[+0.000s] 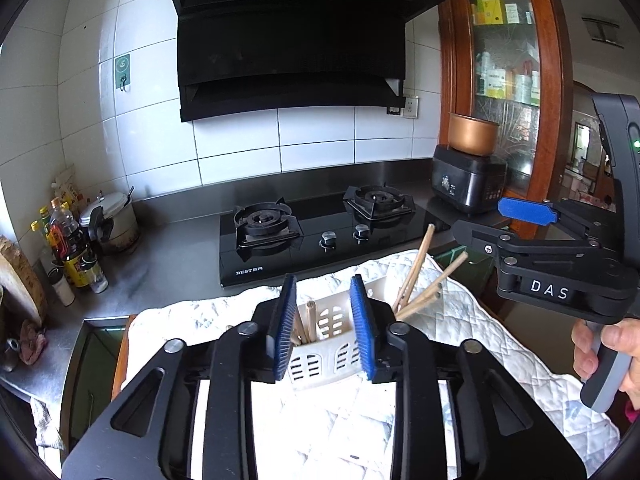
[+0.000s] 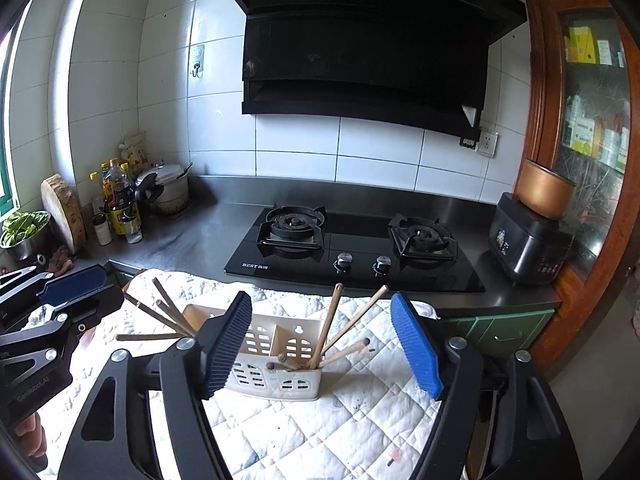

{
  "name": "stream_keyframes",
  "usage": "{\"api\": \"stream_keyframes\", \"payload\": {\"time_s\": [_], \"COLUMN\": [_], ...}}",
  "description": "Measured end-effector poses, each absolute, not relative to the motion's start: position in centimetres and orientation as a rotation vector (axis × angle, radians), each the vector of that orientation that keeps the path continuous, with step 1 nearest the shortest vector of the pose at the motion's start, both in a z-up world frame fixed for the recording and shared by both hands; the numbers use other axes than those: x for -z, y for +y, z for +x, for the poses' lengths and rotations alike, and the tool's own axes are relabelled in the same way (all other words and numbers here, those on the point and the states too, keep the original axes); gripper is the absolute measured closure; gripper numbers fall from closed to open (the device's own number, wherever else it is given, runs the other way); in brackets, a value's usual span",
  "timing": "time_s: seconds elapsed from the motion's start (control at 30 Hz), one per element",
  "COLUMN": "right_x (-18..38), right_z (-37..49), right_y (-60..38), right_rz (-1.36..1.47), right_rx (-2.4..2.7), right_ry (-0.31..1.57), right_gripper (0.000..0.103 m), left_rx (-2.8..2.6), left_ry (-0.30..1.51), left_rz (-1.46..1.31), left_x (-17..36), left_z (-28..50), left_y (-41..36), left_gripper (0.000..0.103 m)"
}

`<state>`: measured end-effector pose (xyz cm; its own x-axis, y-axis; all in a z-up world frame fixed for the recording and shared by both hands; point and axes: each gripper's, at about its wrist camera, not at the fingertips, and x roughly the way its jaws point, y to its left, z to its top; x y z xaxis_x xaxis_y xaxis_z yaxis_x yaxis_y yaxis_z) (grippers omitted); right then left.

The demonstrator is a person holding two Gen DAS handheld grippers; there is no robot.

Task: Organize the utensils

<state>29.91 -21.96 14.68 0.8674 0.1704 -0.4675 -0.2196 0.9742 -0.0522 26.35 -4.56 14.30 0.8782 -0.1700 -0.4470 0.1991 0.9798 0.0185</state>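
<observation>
Jaws of the left gripper (image 1: 324, 326) stand partly apart and clamp nothing, its blue ribbed pads framing the white slotted plastic utensil holder (image 1: 334, 344) just beyond them at twelve o'clock on the white quilted cloth (image 1: 460, 320). The right gripper (image 2: 322, 346) gapes wide and empty, the same holder standing between its pads untouched, wooden chopsticks (image 2: 326, 326) fanning out of both compartments. Farther at twelve o'clock sits the black glass two-burner gas hob (image 2: 360, 244).
</observation>
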Motion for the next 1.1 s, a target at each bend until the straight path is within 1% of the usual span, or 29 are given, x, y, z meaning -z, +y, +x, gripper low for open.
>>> {"api": "stream_keyframes", "payload": {"time_s": [0.17, 0.27, 0.3, 0.37, 0.43, 0.5, 0.57, 0.63, 0.7, 1.1], "right_x": [-14.0, -13.4, -13.2, -12.5, -11.9, -11.3, -10.9, -10.4, -9.8, -5.5], "right_z": [27.1, 25.5, 24.9, 23.9, 22.9, 22.1, 21.3, 20.5, 19.6, 15.2], "right_y": [-22.4, -22.6, -22.7, -22.7, -22.7, -22.8, -22.9, -22.7, -22.6, -24.2], "right_rz": [-0.090, -0.078, -0.076, -0.075, -0.073, -0.061, -0.045, -0.046, -0.044, 0.029], "right_rx": [-0.202, -0.198, -0.198, -0.197, -0.196, -0.195, -0.201, -0.191, -0.179, -0.124], "right_ry": [0.470, 0.467, 0.464, 0.465, 0.467, 0.472, 0.482, 0.481, 0.482, 0.510], "right_gripper": [0.020, 0.018, 0.015, 0.014, 0.013, 0.013, 0.013, 0.012, 0.011, 0.010], "left_rx": [0.183, 0.172, 0.173, 0.174, 0.175, 0.170, 0.169, 0.166, 0.163, 0.135], "left_ry": [0.434, 0.430, 0.428, 0.427, 0.422, 0.420, 0.421, 0.421, 0.416, 0.436], "left_rz": [0.054, 0.052, 0.052, 0.048, 0.037, 0.034, 0.045, 0.049, 0.053, 0.066], "left_x": [-14.3, -14.0, -13.9, -13.6, -13.3, -12.9, -12.4, -11.9, -11.6, -8.7], "left_z": [23.5, 21.8, 21.2, 20.2, 19.1, 18.1, 17.1, 16.2, 15.4, 11.6], "left_y": [-4.2, -4.1, -4.2, -4.1, -3.8, -3.7, -3.8, -3.9, -3.8, -3.2], "left_gripper": [0.059, 0.052, 0.050, 0.045, 0.036, 0.033, 0.032, 0.025, 0.021, 0.016]}}
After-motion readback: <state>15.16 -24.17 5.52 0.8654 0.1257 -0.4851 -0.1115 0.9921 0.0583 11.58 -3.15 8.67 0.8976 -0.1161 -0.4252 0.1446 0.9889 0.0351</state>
